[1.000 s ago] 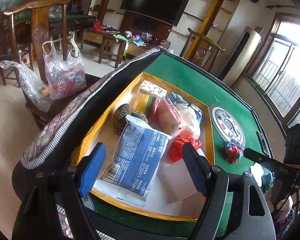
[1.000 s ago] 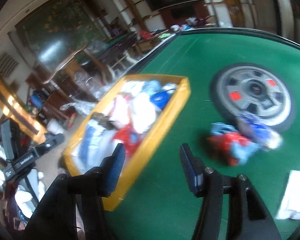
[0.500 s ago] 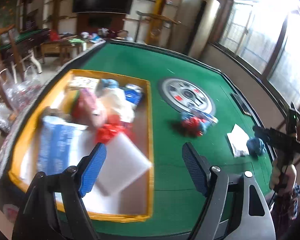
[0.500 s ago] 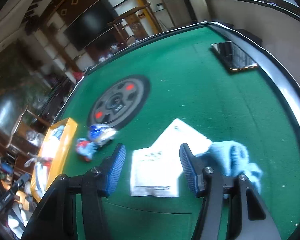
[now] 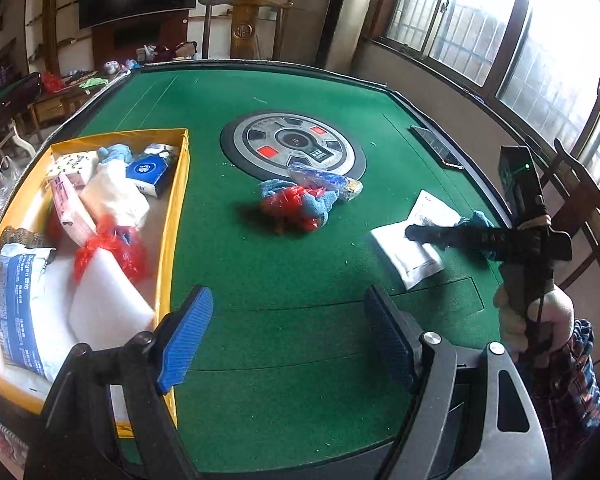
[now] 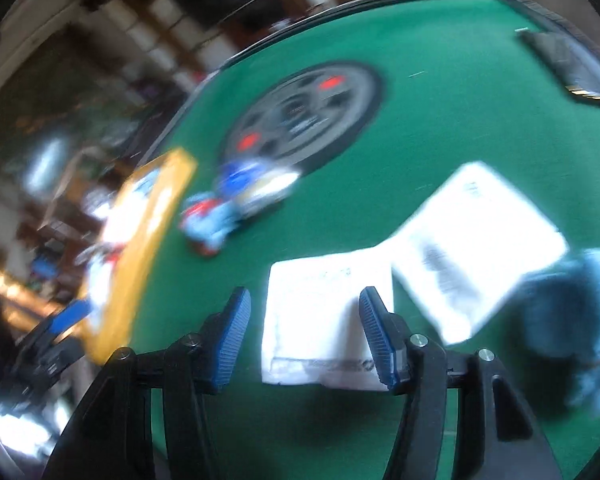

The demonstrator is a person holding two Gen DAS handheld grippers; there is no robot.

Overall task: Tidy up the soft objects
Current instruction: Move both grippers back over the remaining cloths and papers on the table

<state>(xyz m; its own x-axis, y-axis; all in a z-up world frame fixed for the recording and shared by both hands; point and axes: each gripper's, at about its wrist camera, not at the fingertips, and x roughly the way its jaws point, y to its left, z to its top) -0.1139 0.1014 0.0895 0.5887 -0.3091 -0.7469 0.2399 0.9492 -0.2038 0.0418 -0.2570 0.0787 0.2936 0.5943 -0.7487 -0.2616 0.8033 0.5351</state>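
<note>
Now that you've swung the right gripper (image 6: 304,332) from the yellow box (image 5: 177,208) onto the white packets (image 6: 328,312), jaws apart, that's prob your next pickup. Left gripper (image 5: 288,336) also wide open, holding nothing.

On my green felt tabletop (image 5: 284,264) the yellow rectangular tray (image 5: 179,200) sits at the left, packed with soft packets. The round grey centre console (image 5: 293,145) lies behind the crumpled red-and-blue bundle of bags and cloth (image 5: 300,202). To the right lie two flat white packets (image 6: 400,276), with a fluffy blue cloth (image 6: 572,312) just beside them.
</note>
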